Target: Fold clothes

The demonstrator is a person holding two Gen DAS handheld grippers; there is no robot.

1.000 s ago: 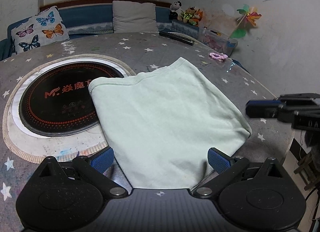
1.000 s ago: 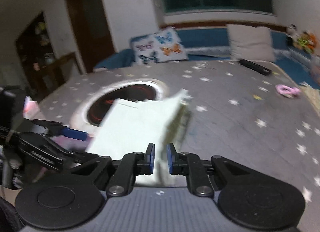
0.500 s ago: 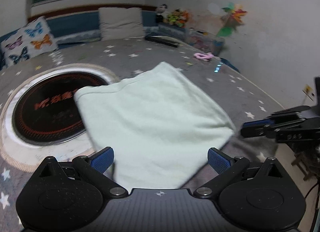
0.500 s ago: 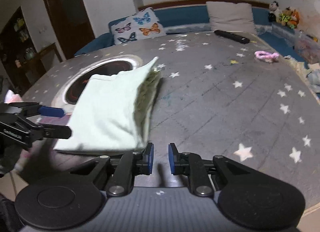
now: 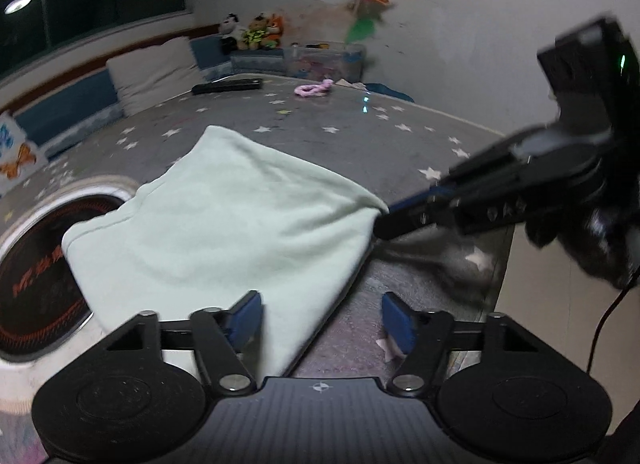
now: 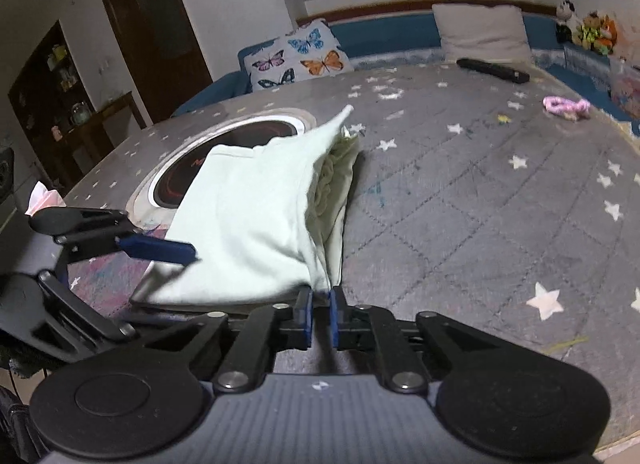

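Item: pale green folded garment (image 5: 224, 220), lying on the star-printed grey table cover (image 6: 480, 200) with its far edge over the round black cooktop inset (image 5: 36, 276); its near right corner, loose half a second ago, is now pinched and drawn up off the cover. Right gripper (image 6: 319, 318): jaws nearly closed both then and now, but now clamped on that corner, where before they stood just short of the cloth. Left gripper (image 5: 322, 322): jaws open, narrower than before, left finger (image 5: 246, 318) against the garment's near edge, nothing clamped between them.
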